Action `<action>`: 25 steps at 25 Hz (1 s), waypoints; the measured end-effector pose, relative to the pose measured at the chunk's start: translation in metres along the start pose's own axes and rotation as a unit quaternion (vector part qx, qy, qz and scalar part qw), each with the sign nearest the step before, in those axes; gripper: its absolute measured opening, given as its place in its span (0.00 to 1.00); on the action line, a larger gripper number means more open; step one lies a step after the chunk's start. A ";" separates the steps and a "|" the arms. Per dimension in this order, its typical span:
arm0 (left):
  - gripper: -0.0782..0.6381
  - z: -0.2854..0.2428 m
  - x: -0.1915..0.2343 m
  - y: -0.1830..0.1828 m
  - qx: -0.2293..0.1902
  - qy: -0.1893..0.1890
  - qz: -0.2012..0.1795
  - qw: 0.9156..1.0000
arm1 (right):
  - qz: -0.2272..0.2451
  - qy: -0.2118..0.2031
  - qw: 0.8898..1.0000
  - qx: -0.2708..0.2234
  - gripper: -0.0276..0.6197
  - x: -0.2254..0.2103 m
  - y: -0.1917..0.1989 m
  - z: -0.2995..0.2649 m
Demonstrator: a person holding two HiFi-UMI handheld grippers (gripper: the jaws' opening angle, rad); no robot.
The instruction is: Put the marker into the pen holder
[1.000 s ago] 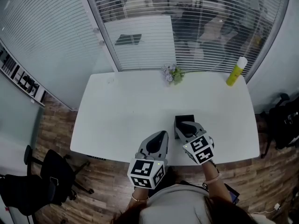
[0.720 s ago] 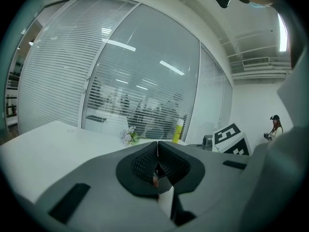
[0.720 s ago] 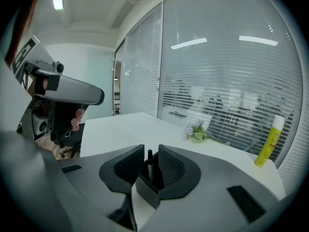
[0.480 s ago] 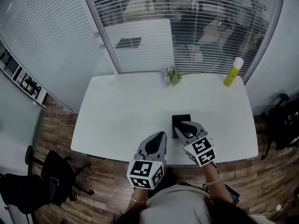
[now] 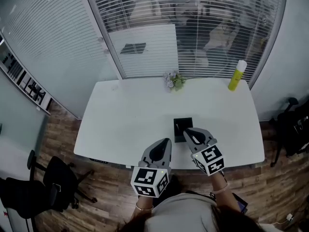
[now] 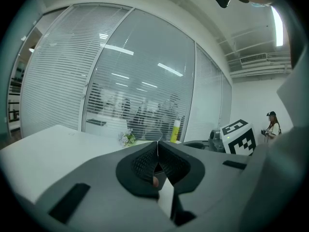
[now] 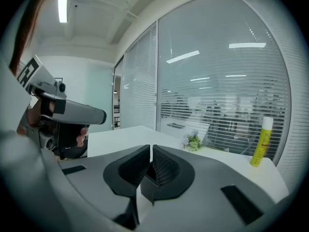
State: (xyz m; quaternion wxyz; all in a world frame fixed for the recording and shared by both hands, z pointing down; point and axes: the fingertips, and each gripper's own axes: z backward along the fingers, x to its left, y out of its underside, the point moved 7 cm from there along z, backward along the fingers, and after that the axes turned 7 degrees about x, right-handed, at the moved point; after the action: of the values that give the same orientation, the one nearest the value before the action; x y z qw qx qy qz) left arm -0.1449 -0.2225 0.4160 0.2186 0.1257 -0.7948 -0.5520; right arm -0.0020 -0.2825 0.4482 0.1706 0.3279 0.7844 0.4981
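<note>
Looking down in the head view, one white table (image 5: pixel 120 120) carries one black pen holder (image 5: pixel 179 123), one flower sprig (image 5: pixel 174 79) and one yellow bottle (image 5: pixel 235 76). Two grippers sit at its near edge: the right gripper (image 5: pixel 188 131) overlaps the holder's near side, and the left gripper (image 5: pixel 165 142) is just beside it. The marker cannot be made out; only a pale fleck shows inside the holder. The left gripper view shows its jaws pressed together on nothing. The right gripper view shows the same, clenched and empty.
</note>
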 end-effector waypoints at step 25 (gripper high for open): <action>0.14 0.025 -0.061 0.006 -0.007 -0.015 -0.018 1.000 | 0.002 -0.016 0.998 -0.057 0.09 0.006 -0.001 0.090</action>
State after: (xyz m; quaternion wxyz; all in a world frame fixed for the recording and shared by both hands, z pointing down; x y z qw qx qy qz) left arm -0.1035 -0.1730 0.4015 0.1974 0.1297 -0.7917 -0.5634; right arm 0.0466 -0.2187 0.4077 0.2005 0.3273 0.7510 0.5372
